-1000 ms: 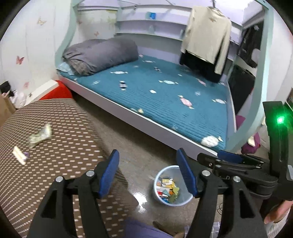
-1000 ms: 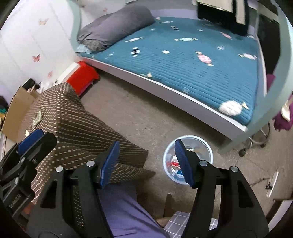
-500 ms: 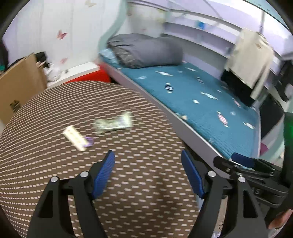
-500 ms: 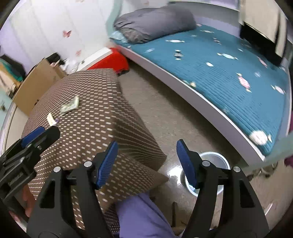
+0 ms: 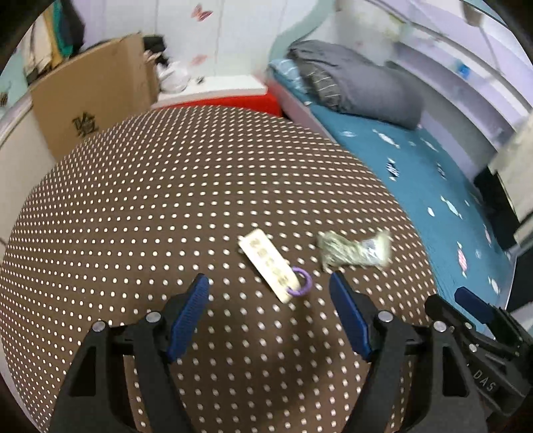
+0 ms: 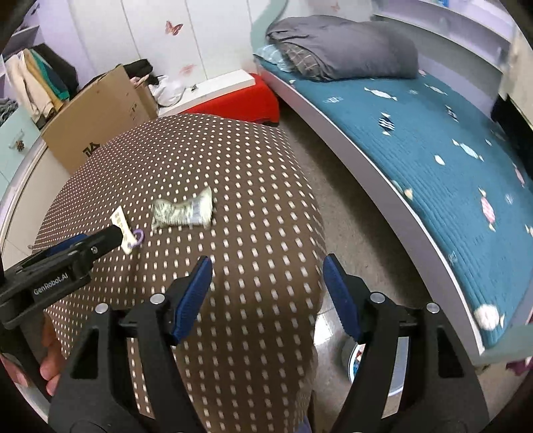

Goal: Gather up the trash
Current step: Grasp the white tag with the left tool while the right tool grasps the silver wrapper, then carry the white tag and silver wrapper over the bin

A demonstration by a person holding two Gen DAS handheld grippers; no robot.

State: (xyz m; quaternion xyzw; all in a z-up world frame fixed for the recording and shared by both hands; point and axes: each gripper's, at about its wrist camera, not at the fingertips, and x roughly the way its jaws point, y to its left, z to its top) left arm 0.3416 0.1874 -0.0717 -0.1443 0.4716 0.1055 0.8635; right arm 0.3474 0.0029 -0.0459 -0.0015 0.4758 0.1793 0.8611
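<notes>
Black tool (image 5: 269,311) with blue pads (image 5: 188,314) (silver screws).

Pale white wall (image 5: 240,36) with pink butterfly stickers (image 6: 174,27). Along it, a brown cardboard box (image 5: 90,90) and a low red cabinet with a white top (image 6: 233,96). In front, a round tabletop under a brown cloth with white dots (image 5: 166,200). To the right, a bed with a teal quilted cover (image 6: 433,156) printed with small candies, white curved frame, rolled grey duvet (image 6: 339,50) at its head. Above the bed, white shelves (image 5: 466,93). Between tabletop and bed, grey speckled floor (image 6: 336,206), glossy in one spot. Clothes hung at far left (image 6: 30,83).
</notes>
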